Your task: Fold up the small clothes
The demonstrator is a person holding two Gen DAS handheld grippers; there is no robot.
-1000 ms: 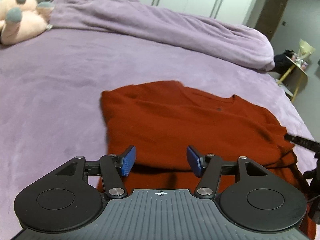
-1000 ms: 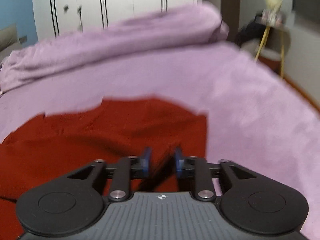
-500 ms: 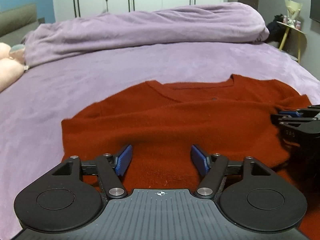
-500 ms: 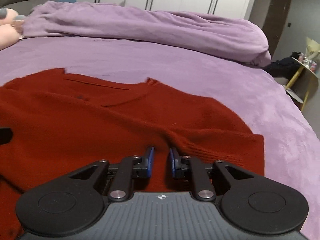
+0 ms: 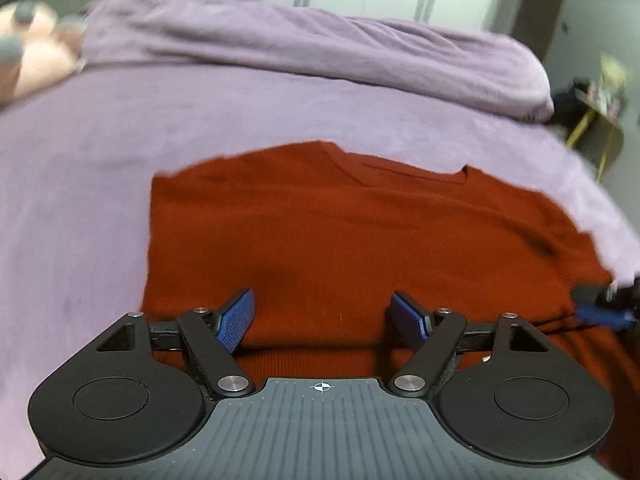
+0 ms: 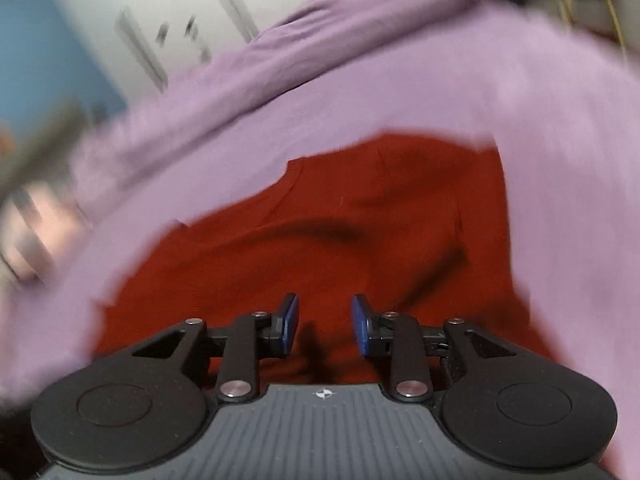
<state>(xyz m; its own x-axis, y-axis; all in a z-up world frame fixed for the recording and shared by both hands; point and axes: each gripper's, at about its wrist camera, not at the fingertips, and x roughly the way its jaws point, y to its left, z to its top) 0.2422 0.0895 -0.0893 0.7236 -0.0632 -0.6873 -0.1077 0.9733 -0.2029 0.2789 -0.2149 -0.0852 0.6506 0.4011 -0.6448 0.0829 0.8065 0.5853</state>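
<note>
On the purple bed (image 5: 80,220), a red sweater (image 5: 340,240) lies partly folded. Left gripper (image 5: 324,316) and right gripper (image 6: 325,324) hover released, grasping nothing. A shallow pinch could slip, undoing the fold.

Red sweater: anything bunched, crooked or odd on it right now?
Mostly flat on the purple bedspread. The red sweater shows one dark diagonal crease toward its right shoulder. Both grippers, left and right, are open above it. Nothing else stands out.
</note>
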